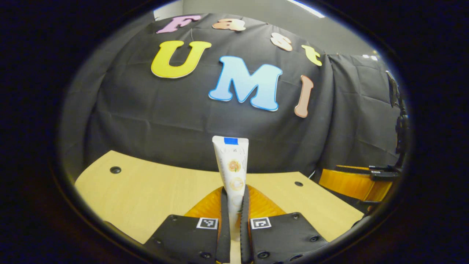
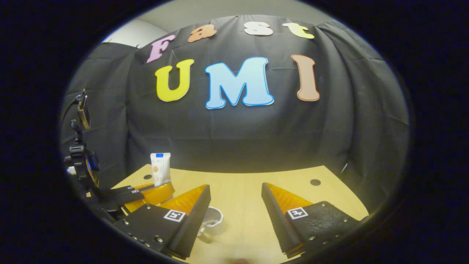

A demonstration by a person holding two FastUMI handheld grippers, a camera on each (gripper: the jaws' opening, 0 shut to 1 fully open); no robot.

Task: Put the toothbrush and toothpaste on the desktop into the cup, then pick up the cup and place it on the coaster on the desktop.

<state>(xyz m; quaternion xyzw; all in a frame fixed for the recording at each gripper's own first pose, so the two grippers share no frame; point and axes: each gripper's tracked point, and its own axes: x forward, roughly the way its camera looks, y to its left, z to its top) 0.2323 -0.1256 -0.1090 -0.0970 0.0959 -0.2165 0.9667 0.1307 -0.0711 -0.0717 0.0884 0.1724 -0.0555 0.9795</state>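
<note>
Left claw [image 1: 234, 220] clamps upright white plastic toothpaste tube [image 1: 232, 165] above pale wooden surface [image 1: 146, 190], presumably for the cup; right claw [image 2: 234, 216] wide open, empty.

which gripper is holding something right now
The left gripper: its fingers clamp the upright toothpaste tube. The right gripper is spread open, holding nothing.
</note>
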